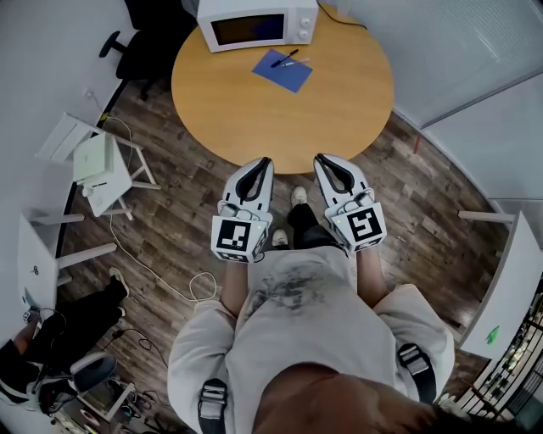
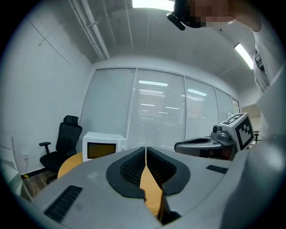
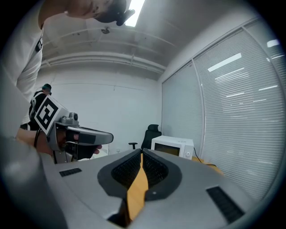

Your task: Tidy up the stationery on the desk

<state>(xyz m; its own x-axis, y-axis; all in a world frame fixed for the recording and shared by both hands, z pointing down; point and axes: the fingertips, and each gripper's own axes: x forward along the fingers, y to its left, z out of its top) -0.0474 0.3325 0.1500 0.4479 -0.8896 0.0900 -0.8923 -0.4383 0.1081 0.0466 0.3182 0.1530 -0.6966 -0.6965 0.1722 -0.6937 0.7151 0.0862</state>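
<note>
left hand-held gripper (image 1: 265, 161) and right hand-held gripper (image 1: 321, 158) hover closed and empty at the surface (image 1: 246, 119) edge, likely because pen (image 1: 284, 58) and blue pad (image 1: 282, 71) lie well beyond reach.

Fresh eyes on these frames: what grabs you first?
The round wooden table fills the top of the head view, with a white microwave at its far edge and a blue sheet with a pen on it just in front of that. At the table's near edge, the left claw and right claw are side by side, both shut and empty.
</note>
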